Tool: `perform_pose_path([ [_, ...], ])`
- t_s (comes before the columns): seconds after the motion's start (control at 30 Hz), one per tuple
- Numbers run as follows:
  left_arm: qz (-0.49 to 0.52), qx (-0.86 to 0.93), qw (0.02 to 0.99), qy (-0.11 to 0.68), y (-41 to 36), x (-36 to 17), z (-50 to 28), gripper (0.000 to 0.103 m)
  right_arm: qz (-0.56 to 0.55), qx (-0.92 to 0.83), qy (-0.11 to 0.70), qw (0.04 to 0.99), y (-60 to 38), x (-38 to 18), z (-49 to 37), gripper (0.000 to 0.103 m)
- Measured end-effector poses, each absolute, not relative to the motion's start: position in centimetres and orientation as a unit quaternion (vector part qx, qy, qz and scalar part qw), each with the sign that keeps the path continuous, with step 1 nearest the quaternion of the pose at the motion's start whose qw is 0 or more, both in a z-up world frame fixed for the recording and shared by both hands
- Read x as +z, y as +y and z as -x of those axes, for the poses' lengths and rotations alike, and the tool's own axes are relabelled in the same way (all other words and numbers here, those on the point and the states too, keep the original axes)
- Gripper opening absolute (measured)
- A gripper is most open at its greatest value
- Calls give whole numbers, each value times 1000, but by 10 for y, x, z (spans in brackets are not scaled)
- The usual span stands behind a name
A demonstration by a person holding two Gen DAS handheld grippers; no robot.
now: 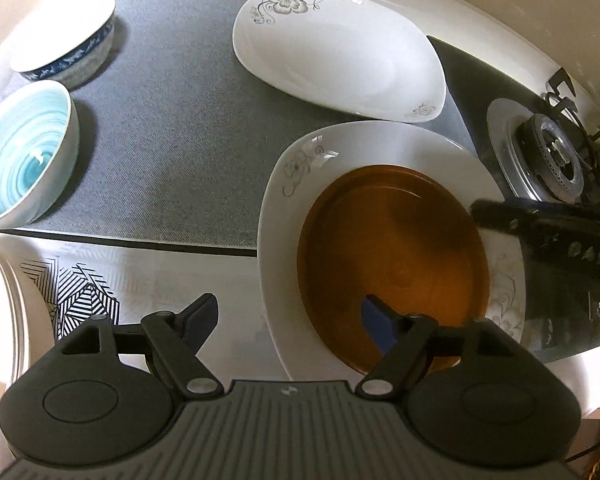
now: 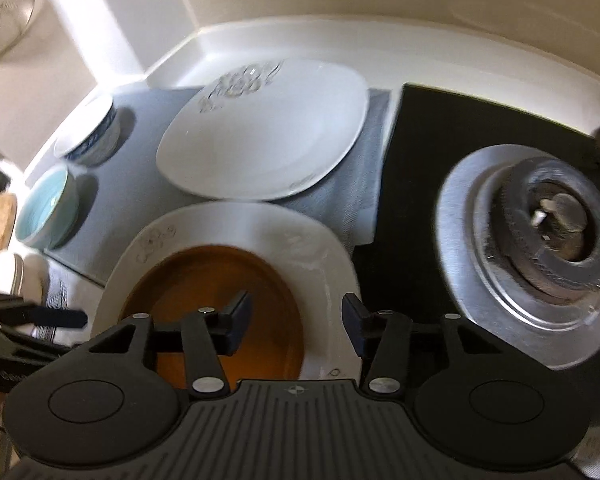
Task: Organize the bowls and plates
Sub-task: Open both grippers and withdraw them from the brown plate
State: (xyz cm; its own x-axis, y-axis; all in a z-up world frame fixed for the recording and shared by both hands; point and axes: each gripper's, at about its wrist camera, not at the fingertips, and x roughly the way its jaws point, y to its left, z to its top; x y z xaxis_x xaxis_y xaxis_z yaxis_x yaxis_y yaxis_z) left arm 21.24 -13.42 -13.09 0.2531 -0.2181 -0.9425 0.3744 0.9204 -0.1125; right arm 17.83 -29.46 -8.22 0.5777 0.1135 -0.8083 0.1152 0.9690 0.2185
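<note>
The round brown plate (image 1: 392,264) sits inside the white flowered plate (image 1: 288,216) on the bench, right between both spread, empty claws, left claw (image 1: 286,320) and right claw (image 2: 296,320).

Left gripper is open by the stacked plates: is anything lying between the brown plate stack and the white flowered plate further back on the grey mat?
Nothing visible does. The round brown plate sits on a white flowered plate, whose rim nearly meets the rear white flowered plate. Only bare grey mat lies beside them; both bowls stand far left.

left gripper (image 1: 288,318) | black linkage arms, silver screws, apparently blue pads, ribbed grey body
</note>
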Motion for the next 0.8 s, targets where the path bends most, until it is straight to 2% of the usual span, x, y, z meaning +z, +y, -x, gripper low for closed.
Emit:
perform_pose_path([
  [0.23, -50, -192, 787, 584, -131, -136, -220, 84, -144, -17, 487, 861, -302, -95, -177, 63],
  [0.8, -27, -193, 798, 570, -103, -124, -231, 85, -147, -3, 500, 853, -256, -94, -179, 66],
])
